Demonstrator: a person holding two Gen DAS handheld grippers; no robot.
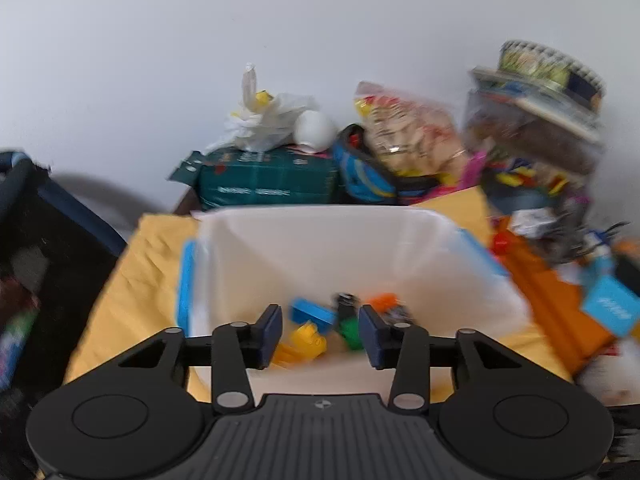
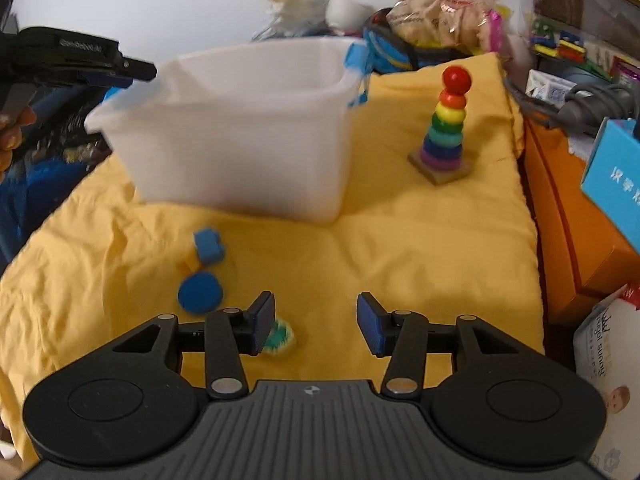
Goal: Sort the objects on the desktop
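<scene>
My left gripper [image 1: 320, 332] hangs open over the white bin [image 1: 320, 224], with nothing between its fingers. Inside the bin lie a blue block [image 1: 312, 312], a yellow piece [image 1: 308, 342], a green piece [image 1: 350, 330] and an orange piece [image 1: 382, 302]. My right gripper [image 2: 316, 320] is open low over the yellow cloth [image 2: 400, 240]. A small teal-and-yellow toy [image 2: 282, 336] lies by its left finger, partly hidden behind it. A blue disc [image 2: 200, 292] and a blue block [image 2: 208, 246] lie further left. The left gripper [image 2: 128, 74] shows above the bin [image 2: 240, 140] rim.
A rainbow ring stacker [image 2: 448, 128] stands on the cloth right of the bin. Bags, boxes and a snack packet [image 2: 436, 12] crowd the back wall. An orange box [image 2: 568, 208] and a blue carton [image 2: 616, 176] line the right edge.
</scene>
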